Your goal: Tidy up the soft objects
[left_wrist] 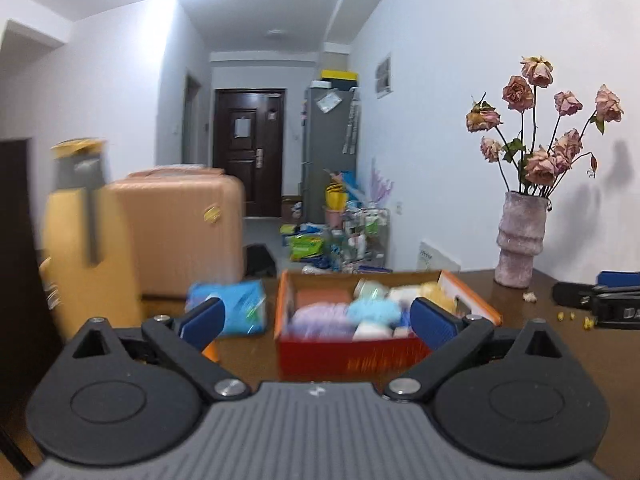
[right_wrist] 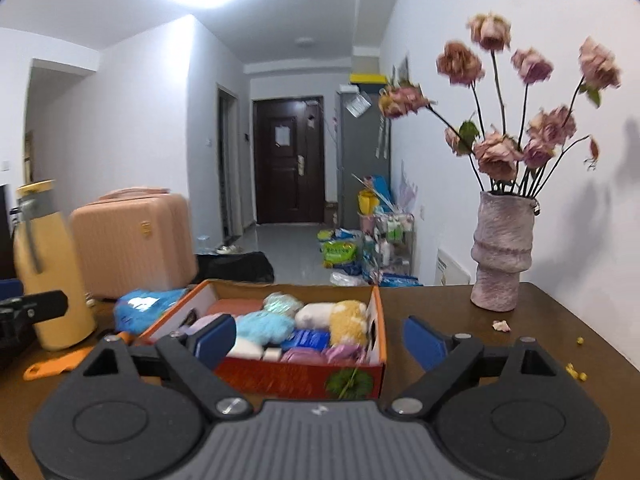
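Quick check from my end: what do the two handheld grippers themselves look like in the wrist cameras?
Both look alike. The left gripper and the right gripper each have a grey ribbed body with a small pale mark at its front edge, two round black discs at the sides, black angled linkage arms with silver pivot screws, and flat blue pads on the fingers. No cables, hands or sleeves show.

The box (right_wrist: 304, 376) is coloured red with orange rims and a green leaf print. Pale blue, yellow, white, lilac and salmon soft pieces (right_wrist: 260, 326) are seen inside it. The table (right_wrist: 520, 332) is dark brown, the vase (right_wrist: 502, 252) mottled mauve, the bottle (right_wrist: 52, 280) yellow with a grey strap.
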Tool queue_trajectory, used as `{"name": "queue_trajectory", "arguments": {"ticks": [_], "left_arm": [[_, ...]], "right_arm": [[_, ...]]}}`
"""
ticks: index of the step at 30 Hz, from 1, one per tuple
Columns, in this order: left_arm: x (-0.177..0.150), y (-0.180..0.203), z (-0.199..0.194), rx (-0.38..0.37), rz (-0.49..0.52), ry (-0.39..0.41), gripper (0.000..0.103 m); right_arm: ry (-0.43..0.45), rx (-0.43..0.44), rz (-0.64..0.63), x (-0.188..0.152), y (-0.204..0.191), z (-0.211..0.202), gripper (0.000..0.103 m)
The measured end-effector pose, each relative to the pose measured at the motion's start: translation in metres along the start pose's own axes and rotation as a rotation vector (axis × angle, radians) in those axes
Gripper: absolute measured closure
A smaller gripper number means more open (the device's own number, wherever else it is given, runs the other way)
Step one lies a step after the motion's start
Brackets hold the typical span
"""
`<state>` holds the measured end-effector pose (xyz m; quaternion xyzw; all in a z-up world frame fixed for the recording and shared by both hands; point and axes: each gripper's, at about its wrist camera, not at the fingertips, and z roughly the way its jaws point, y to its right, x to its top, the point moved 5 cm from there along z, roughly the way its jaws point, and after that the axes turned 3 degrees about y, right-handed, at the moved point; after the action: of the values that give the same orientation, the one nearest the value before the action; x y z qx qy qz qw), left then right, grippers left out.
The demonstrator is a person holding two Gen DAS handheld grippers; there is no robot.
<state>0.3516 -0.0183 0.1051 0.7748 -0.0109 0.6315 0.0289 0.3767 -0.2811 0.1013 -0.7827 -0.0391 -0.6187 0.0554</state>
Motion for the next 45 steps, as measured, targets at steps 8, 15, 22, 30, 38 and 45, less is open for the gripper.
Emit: {"name": "queue_trajectory", "arguments": {"ticks": [8, 15, 22, 30, 38, 45], "left_arm": [[-0.062, -0.016, -0.143, 0.05, 0.004, 0.083, 0.0], [-0.095, -0.016, -0.22, 0.039, 0.008, 0.072, 0.0], [-0.111, -0.022, -0.24, 0.042, 0.027, 0.006, 0.0], [-0.109, -0.026, -0.235, 0.059, 0.014, 0.007, 0.0], [-0.106, -0.02, -0.239, 0.044, 0.017, 0.02, 0.0], [-0.107, -0.021, -0.24, 0.041, 0.007, 0.016, 0.0]], "right_arm": [[0.055, 0.013, 0.045, -0.069, -0.025, -0.13, 0.001], [0.031, 0.013, 0.012, -0.118, -0.062, -0.207, 0.001], [-0.027, 0.04, -0.016, -0.139, -0.081, -0.237, 0.0], [-0.037, 0.013, 0.042, -0.139, -0.067, -0.237, 0.0], [-0.018, 0.026, 0.019, -0.135, -0.07, -0.238, 0.0], [-0.015, 0.022, 0.022, -0.135, -0.07, -0.237, 0.0]]}}
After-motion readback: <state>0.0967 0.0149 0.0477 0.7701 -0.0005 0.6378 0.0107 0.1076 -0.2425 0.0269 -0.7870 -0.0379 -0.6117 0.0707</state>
